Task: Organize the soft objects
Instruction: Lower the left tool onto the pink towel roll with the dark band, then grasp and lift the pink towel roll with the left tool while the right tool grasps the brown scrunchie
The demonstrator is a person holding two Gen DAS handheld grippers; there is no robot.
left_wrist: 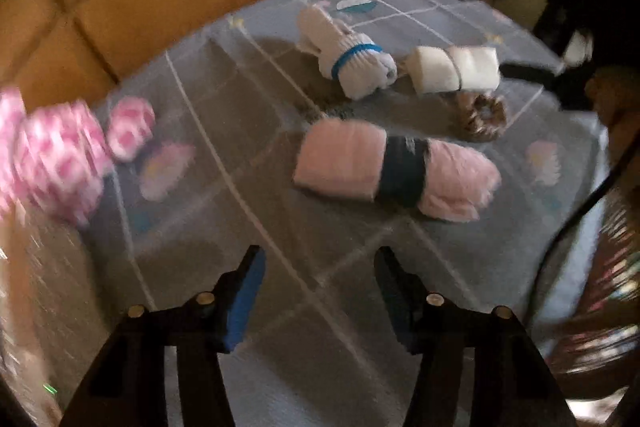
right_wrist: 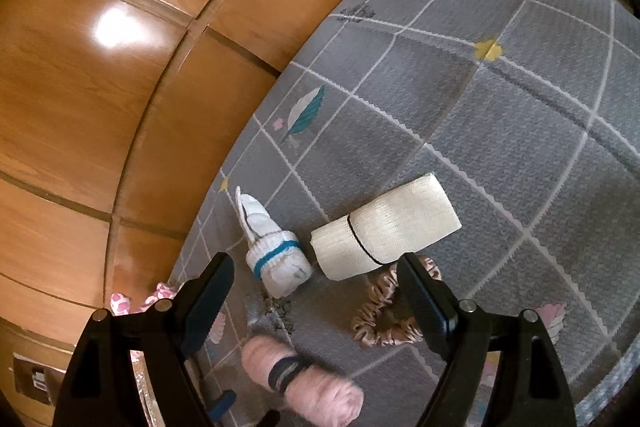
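Grey grid-pattern rug (right_wrist: 500,131) on wooden floor (right_wrist: 120,87). On rug: pink roll with dark band (left_wrist: 396,169), white sock roll with blue band (right_wrist: 276,255), cream roll (right_wrist: 386,227), scrunchie (right_wrist: 386,311), pink-white bundles (left_wrist: 130,127).

The right tongs (right_wrist: 316,283) hang open above a grey checked rug (right_wrist: 500,131) on a wooden floor (right_wrist: 120,87). Between their tips lie a white sock roll (right_wrist: 276,259) and, just right of it, a cream roll (right_wrist: 384,227). A scrunchie (right_wrist: 384,323) sits touching the cream roll's near side; a pink roll (right_wrist: 304,383) lies nearer still.
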